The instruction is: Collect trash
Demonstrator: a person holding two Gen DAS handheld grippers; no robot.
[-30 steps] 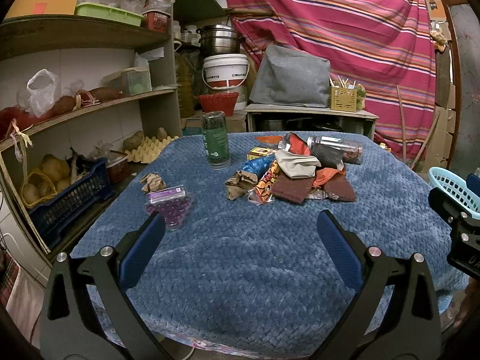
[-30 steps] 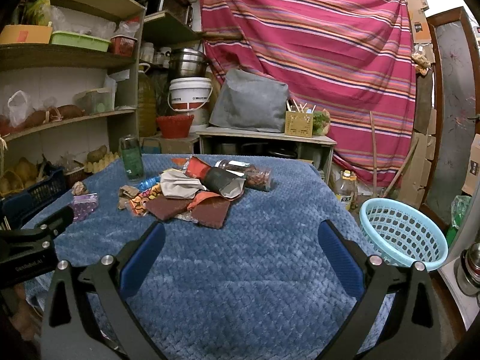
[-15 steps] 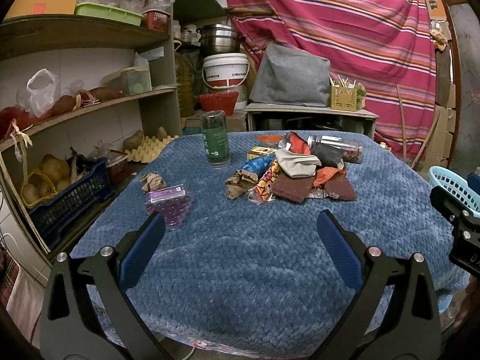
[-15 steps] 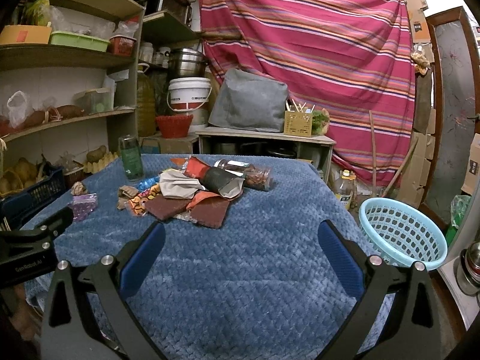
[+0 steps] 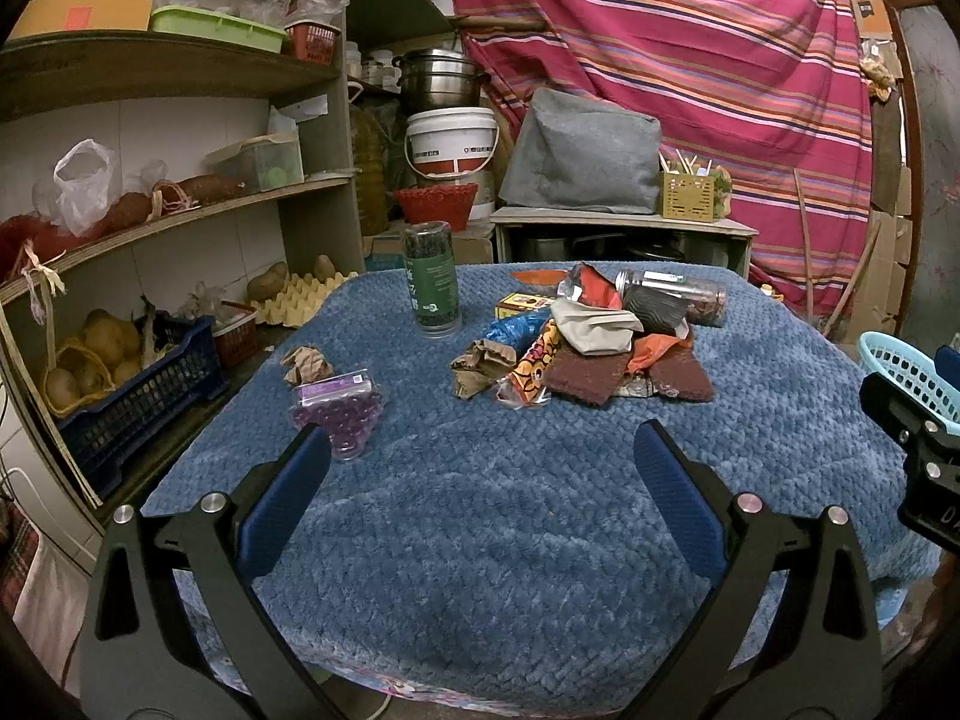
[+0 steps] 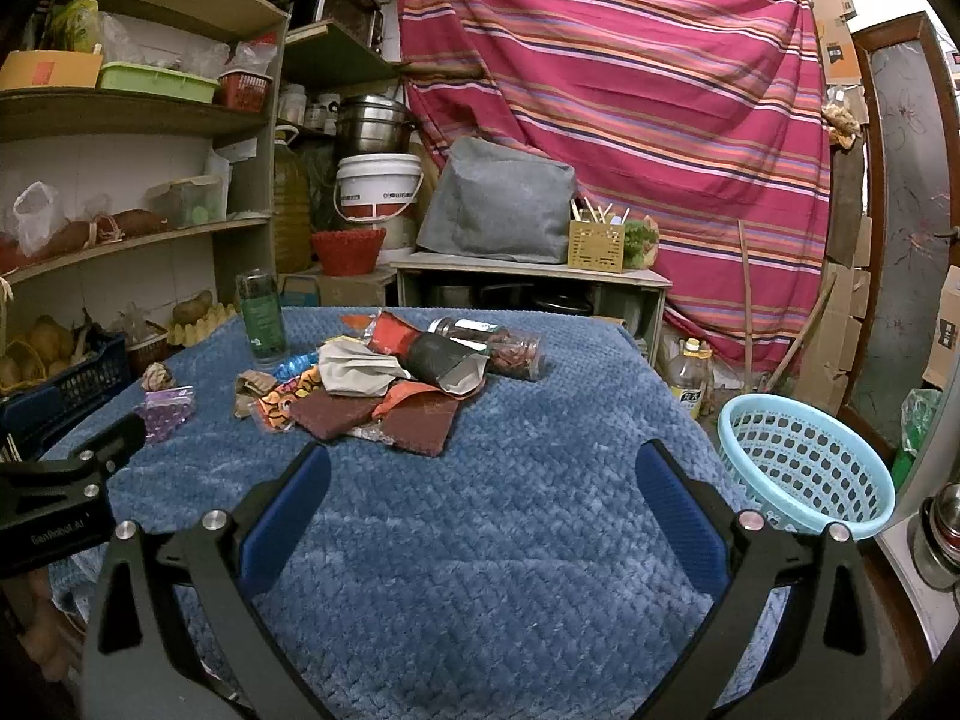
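Nothing has shifted since a second ago: both grippers are still hovering over the near edge of the blue-quilted desk (image 5: 480, 510), the left gripper (image 5: 482, 456) and right gripper (image 6: 483, 474) with fingers spread wide and empty. The heap of crumpled wrappers (image 5: 588, 342) is lying toward the far edge, the light-blue plastic basket (image 6: 804, 462) beyond the right edge.

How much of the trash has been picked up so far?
None, it seems. The light blue basket looks empty. The left tongs and right tongs are open, holding nothing. The wrapper pile and the crumpled paper still lie on the blue cloth.
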